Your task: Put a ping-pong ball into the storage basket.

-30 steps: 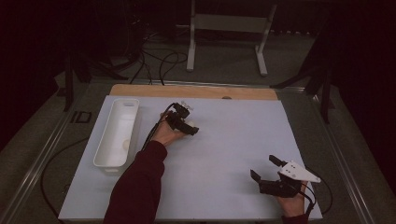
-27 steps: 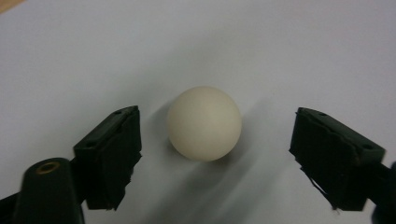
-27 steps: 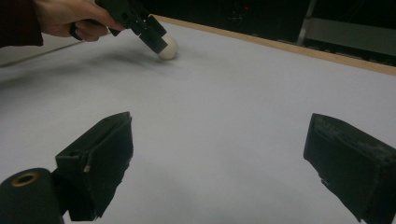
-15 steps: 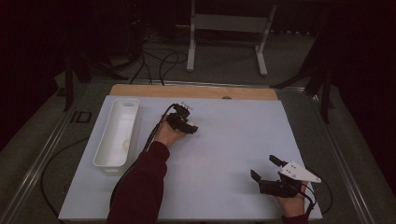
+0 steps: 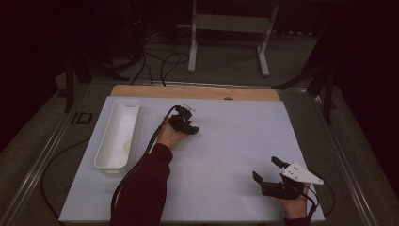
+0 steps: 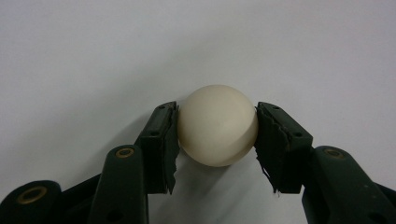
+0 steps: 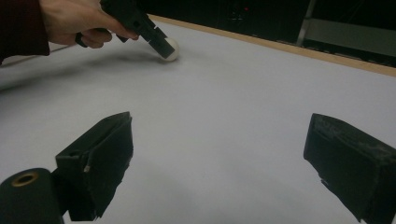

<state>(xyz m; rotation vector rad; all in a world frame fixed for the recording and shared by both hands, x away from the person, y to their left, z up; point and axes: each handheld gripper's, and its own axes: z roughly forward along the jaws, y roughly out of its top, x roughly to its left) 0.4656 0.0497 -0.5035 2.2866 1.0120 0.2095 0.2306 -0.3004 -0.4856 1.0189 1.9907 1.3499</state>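
A dim room is shown, with a counter (image 5: pixel 226 188) covered by a pale sheet and edged at its far side by a wooden strip (image 5: pixel 195 92). Nearest the person, at the right front corner of the counter, the right hand-held gripper (image 5: pixel 267 170) is held low above the sheet by a hand (image 5: pixel 295 207), its grey three-cornered plate (image 5: pixel 301 173) uppermost. Its jaws are seen spread wide apart with nothing between them; in the right gripper view, bare sheet lies between the two black pads (image 7: pixel 112 154).

Farther in, toward the middle of the counter, the left hand-held gripper (image 5: pixel 190 126) is carried on a forearm in a dark red sleeve (image 5: pixel 143 188), and a cable (image 5: pixel 136 162) is trailed back from it along the sleeve. The jaws have just been closing and are now clamped on a cream-white ball (image 6: pixel 217 125): in the left gripper view, both pads (image 6: pixel 164 140) are pressed against opposite sides of the ball, which is seen against the sheet. In the right gripper view, the ball (image 7: pixel 171 48) is seen low at the sheet at the tip of that gripper.

To the left of that hand, a long white tray (image 5: pixel 102 155) is set lengthwise on the sheet, well apart from the ball. Beyond the counter, a white stand (image 5: pixel 228 23) and loose cables (image 5: pixel 160 61) are seen on the floor.
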